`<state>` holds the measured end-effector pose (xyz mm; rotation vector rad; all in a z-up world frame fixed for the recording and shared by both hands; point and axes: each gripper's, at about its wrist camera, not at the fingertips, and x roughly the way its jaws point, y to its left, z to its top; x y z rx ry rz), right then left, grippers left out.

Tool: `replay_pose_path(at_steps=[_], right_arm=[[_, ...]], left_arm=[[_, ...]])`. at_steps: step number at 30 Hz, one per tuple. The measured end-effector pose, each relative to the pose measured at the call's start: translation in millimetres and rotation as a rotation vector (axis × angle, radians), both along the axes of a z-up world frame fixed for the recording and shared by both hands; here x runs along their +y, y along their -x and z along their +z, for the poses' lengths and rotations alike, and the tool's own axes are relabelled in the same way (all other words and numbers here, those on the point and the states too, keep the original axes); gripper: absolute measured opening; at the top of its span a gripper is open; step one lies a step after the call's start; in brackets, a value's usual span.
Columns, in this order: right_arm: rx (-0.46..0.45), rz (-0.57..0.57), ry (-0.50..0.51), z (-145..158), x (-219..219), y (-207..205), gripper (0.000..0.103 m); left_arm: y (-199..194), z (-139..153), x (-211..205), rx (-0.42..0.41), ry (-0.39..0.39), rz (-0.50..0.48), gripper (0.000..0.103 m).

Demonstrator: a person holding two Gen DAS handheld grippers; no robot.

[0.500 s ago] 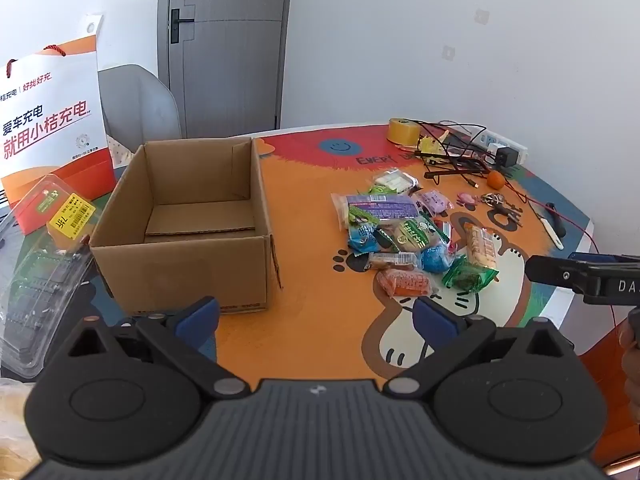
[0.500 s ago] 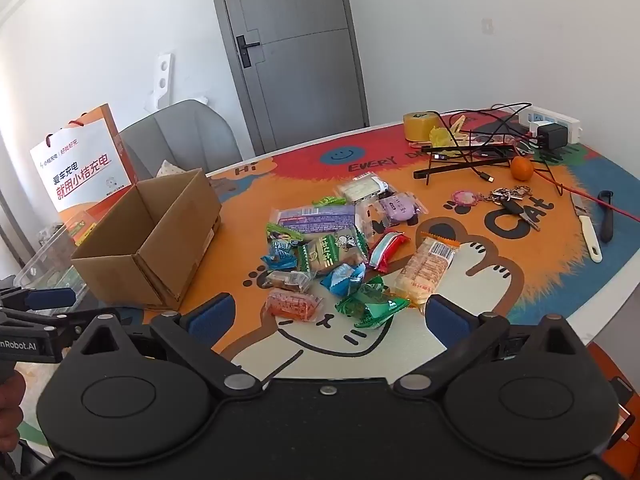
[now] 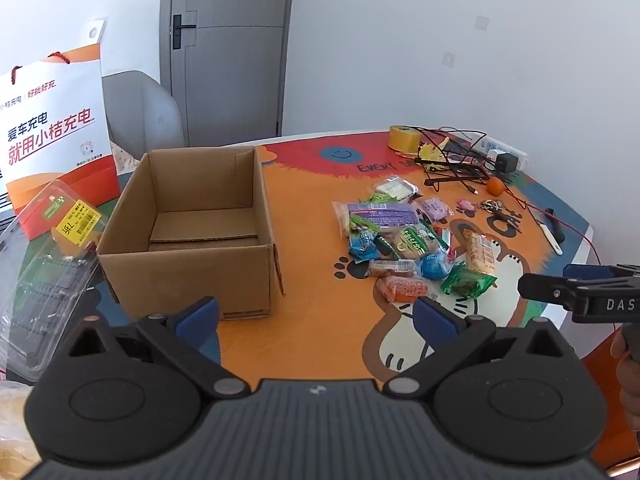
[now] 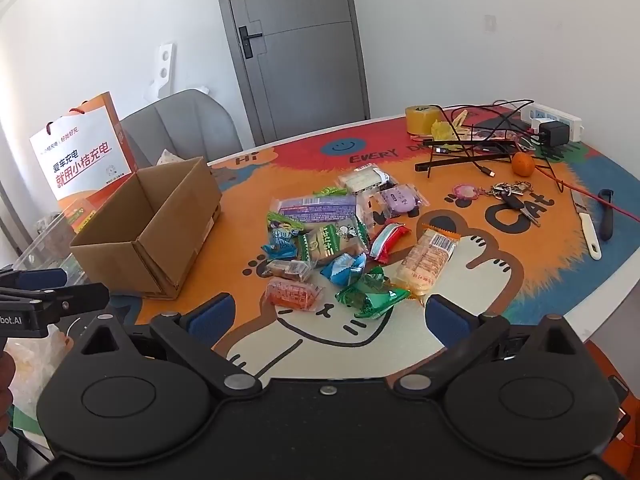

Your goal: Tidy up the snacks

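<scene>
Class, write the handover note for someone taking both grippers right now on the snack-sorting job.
Left gripper: open, holding nothing, low at the near table edge.
Right gripper: open, holding nothing, just short of the snacks.
Cardboard box: open, upright, nothing in it, left of the pile.
Snack pile: loose on the mat; an orange packet and a green packet lie nearest.
Done: nothing packed.
Left: every snack.

Right gripper (image 4: 328,318) at bottom of frame, blue pads spread wide, nothing between. Snack pile (image 4: 340,240) at centre on cartoon mat (image 4: 460,280). Open cardboard box (image 4: 156,224) at left, upright. Left gripper (image 4: 48,292) pokes in at left edge.
</scene>
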<state>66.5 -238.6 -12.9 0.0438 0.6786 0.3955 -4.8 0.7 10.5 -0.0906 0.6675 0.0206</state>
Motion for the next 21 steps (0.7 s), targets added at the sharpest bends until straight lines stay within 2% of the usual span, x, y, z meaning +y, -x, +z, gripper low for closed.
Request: replay_pose_path(at_steps=[21], right_arm=[[-0.006, 0.003, 0.012, 0.9, 4.4, 3.6, 0.103]], left_arm=[[4.1, 3.3, -2.5, -0.015, 0.002, -0.004, 0.102]])
